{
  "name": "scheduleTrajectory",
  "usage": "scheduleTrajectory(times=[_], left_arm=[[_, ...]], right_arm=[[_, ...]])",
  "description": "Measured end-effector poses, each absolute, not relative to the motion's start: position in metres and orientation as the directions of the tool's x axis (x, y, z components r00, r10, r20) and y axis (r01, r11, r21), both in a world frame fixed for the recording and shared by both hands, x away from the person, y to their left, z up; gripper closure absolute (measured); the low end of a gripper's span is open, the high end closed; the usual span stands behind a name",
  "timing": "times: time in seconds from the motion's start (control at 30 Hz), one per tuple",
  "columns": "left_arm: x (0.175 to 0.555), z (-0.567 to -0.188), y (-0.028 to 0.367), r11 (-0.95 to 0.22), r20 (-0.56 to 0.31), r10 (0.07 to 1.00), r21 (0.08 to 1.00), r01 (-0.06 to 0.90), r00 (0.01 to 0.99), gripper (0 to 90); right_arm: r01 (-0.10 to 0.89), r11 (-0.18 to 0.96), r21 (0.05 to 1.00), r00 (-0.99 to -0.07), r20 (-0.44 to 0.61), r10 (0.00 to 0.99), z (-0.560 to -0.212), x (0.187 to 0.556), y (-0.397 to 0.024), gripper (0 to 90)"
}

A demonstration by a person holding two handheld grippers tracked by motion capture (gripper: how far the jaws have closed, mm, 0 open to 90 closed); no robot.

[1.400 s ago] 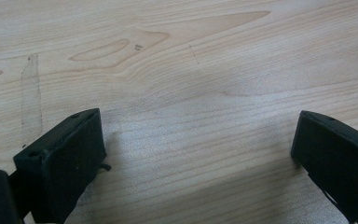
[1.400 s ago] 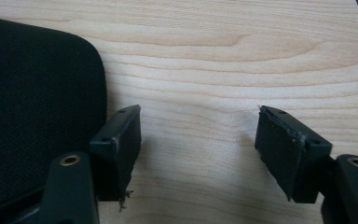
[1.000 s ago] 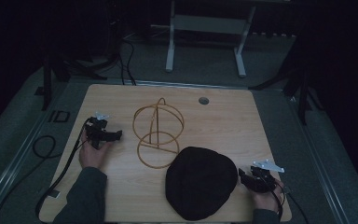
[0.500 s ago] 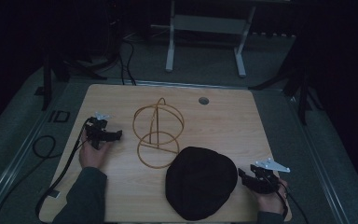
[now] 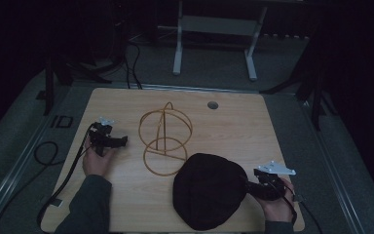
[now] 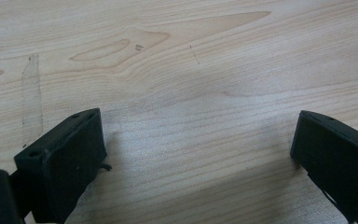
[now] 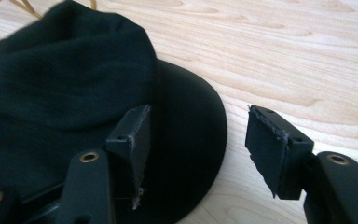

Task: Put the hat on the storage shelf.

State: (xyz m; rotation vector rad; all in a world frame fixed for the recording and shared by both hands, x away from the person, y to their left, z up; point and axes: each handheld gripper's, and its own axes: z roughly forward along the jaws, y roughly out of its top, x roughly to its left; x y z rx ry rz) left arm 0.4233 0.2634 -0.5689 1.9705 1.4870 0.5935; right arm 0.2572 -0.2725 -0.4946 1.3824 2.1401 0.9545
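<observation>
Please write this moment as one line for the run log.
right gripper: just been opening, over black cap brim | left gripper: open, empty | wire stand: beside cap

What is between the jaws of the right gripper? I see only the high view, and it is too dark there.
Observer: The right gripper has just been opening its jaws. The stiff brim of the black cap lies between them, not pinched.
Operator: Does either jaw touch the cap?
Observer: I cannot tell. One stands over the cap, the other over bare table.
Operator: Does the left gripper hold something?
Observer: No. The left gripper is open, with plain wood between its jaws.
</observation>
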Motion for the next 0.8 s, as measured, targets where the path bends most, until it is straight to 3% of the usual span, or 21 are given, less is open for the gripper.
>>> scheduleTrajectory(times=[0.23, 0.63, 0.8], left_arm=[[0.423, -0.569, 0.263, -0.198, -0.001, 0.962, 0.690, 0.697, 0.275, 2.6], [0.423, -0.569, 0.263, -0.198, -0.001, 0.962, 0.690, 0.696, 0.275, 2.6], [0.423, -0.569, 0.263, -0.199, -0.001, 0.961, 0.690, 0.696, 0.275, 2.6]], right_arm=[[0.618, 0.306, 0.724, -0.462, 0.020, 0.887, -0.489, 0.261, -0.257, 40.3], [0.725, 0.278, 0.630, -0.404, 0.060, 0.913, -0.503, 0.282, -0.238, 42.4], [0.753, 0.308, 0.581, -0.397, 0.028, 0.917, -0.510, 0.286, -0.227, 42.6]])
